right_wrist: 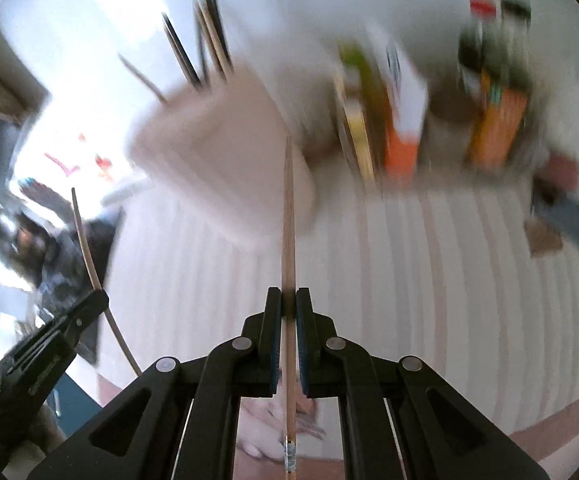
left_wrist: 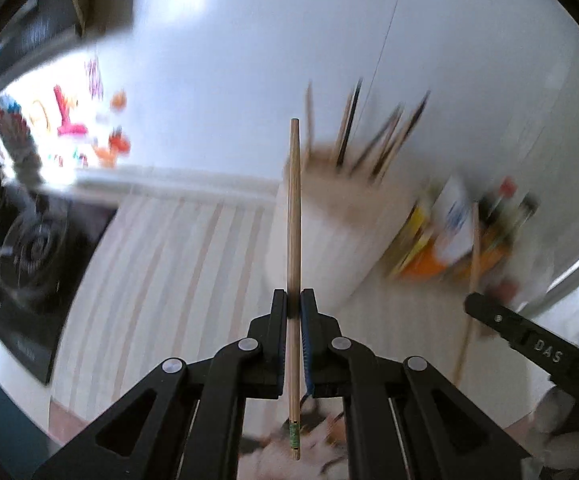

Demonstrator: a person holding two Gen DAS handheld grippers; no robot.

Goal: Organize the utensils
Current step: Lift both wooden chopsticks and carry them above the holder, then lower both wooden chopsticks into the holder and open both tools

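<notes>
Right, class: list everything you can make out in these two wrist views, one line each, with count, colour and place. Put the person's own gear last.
chopstick in left gripper: one, pale wood with a green band, clamped between the jaws and pointing ahead.
chopstick in right gripper: one, pale wood, clamped likewise.
holder: one, white, on the striped cloth ahead.
sticks in holder: several, dark and wooden, count blurred, standing up out of it.
striped cloth: one, white with tan stripes, covering the surface.
boxes and bottles: a blurred group, orange, yellow, white and dark, behind the holder.
stove burner: one, black, far left.
left gripper: one, black, shut on its chopstick.
right gripper: one, black, shut on its chopstick.
</notes>
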